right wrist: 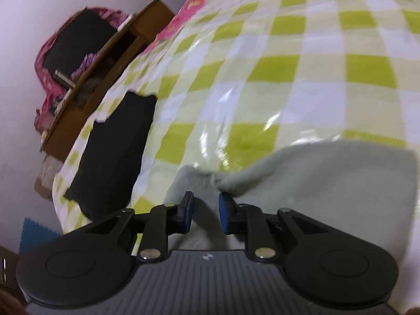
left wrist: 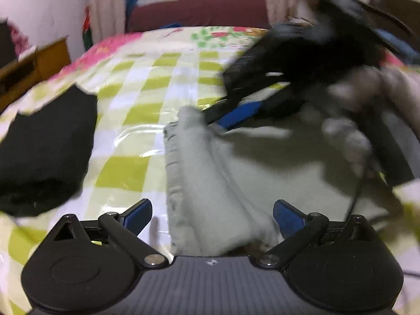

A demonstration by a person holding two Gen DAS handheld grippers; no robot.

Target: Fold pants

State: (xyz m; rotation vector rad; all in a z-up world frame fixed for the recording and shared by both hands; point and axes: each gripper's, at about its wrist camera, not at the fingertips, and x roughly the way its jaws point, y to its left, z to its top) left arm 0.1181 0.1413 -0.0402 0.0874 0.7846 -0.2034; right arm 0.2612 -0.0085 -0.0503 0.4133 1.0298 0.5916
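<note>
Light grey pants [left wrist: 210, 173] lie on the green-checked bedspread [left wrist: 147, 84]. My left gripper [left wrist: 212, 214] is open, its jaws wide on either side of a folded ridge of the pants. The right gripper [left wrist: 236, 115] shows in the left wrist view, blurred, with its blue fingers pinching the pants' far edge. In the right wrist view my right gripper [right wrist: 206, 210] has its jaws close together with grey pants [right wrist: 328, 178] fabric between them.
A folded black garment [left wrist: 50, 144] lies on the bed to the left; it also shows in the right wrist view [right wrist: 118, 152]. A wooden bedside cabinet [right wrist: 105, 60] stands beyond the bed's left edge. A maroon headboard [left wrist: 197, 13] is at the far end.
</note>
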